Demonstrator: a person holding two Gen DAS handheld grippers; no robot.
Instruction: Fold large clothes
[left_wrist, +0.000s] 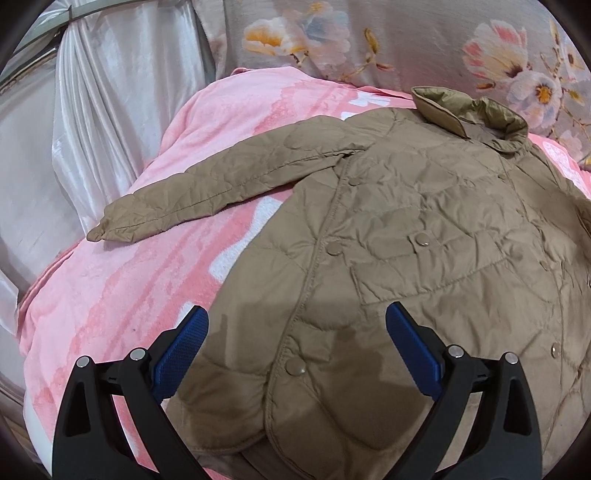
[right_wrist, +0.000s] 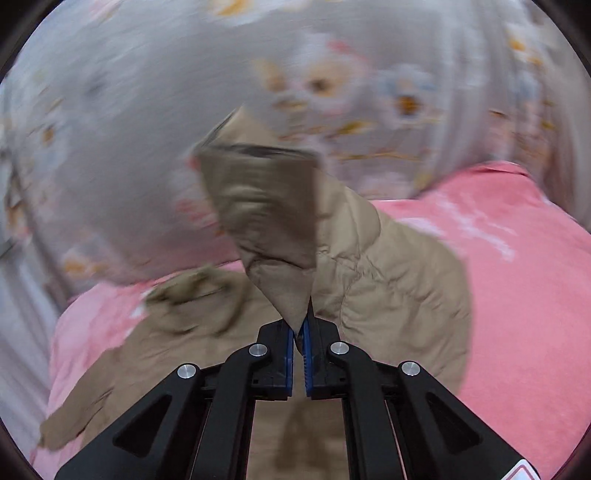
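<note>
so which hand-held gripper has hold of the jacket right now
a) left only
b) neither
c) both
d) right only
d, the right hand-held gripper is shut on a raised fold of the tan jacket, while the left hand-held gripper hangs wide open above the jacket on the pink blanket, gripping nothing.
</note>
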